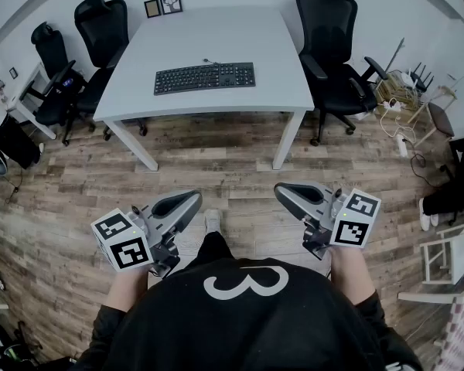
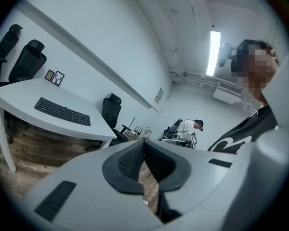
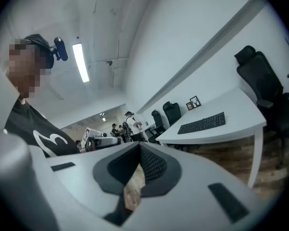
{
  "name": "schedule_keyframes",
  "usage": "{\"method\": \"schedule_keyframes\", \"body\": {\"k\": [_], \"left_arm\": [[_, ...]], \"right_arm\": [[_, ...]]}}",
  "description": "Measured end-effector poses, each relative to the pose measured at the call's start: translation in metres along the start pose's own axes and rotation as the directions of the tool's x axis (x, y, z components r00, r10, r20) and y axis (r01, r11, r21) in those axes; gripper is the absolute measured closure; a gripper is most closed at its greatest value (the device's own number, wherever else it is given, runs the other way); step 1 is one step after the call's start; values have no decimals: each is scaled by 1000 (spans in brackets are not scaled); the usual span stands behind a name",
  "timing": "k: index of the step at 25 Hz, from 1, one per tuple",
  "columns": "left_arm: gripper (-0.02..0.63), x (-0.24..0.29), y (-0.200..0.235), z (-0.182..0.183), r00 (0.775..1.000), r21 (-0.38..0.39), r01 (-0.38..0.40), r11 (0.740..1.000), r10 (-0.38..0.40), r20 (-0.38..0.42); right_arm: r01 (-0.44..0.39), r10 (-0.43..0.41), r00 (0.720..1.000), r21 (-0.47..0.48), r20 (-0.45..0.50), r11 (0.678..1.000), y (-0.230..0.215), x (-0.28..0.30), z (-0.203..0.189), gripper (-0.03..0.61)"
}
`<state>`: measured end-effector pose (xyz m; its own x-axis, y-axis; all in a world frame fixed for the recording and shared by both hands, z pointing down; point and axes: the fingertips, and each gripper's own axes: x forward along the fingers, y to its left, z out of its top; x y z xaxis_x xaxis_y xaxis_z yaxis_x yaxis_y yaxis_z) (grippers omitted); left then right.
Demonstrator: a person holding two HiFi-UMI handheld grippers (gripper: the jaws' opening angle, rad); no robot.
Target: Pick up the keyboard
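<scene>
A black keyboard (image 1: pixel 205 77) lies flat on the white table (image 1: pixel 216 29), well ahead of me across a stretch of wooden floor. My left gripper (image 1: pixel 197 197) and right gripper (image 1: pixel 278 189) hover close to my body, far from the table, tips angled toward each other. Both are shut with nothing between the jaws. The left gripper view has its closed jaws (image 2: pixel 143 142) in front and the keyboard (image 2: pixel 62 111) far off at the left. In the right gripper view the closed jaws (image 3: pixel 138 146) sit low, with the keyboard (image 3: pixel 202 123) at the right on the table (image 3: pixel 241 110).
Black office chairs stand at the table's right (image 1: pixel 336 45) and left (image 1: pixel 100 29), another further left (image 1: pixel 50 52). Two small picture frames (image 1: pixel 170 1) lean at the table's back edge. Cables and boxes (image 1: pixel 402 91) clutter the right wall. People (image 3: pixel 130 124) stand far behind.
</scene>
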<state>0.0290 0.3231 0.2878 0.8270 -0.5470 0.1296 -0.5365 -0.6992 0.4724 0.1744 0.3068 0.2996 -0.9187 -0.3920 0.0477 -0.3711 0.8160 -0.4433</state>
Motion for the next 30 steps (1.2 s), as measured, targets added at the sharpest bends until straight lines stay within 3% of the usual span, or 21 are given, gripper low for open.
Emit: {"method": "schedule_keyframes", "body": {"k": [17, 30], "left_arm": [[601, -1, 27, 21, 999, -10, -16, 1000, 16, 41], [601, 25, 130, 64, 996, -79, 18, 997, -11, 89]], "right_arm": [[-51, 50, 998, 29, 32, 998, -12, 24, 24, 571], [-1, 2, 1000, 53, -8, 999, -92, 94, 47, 569]]}}
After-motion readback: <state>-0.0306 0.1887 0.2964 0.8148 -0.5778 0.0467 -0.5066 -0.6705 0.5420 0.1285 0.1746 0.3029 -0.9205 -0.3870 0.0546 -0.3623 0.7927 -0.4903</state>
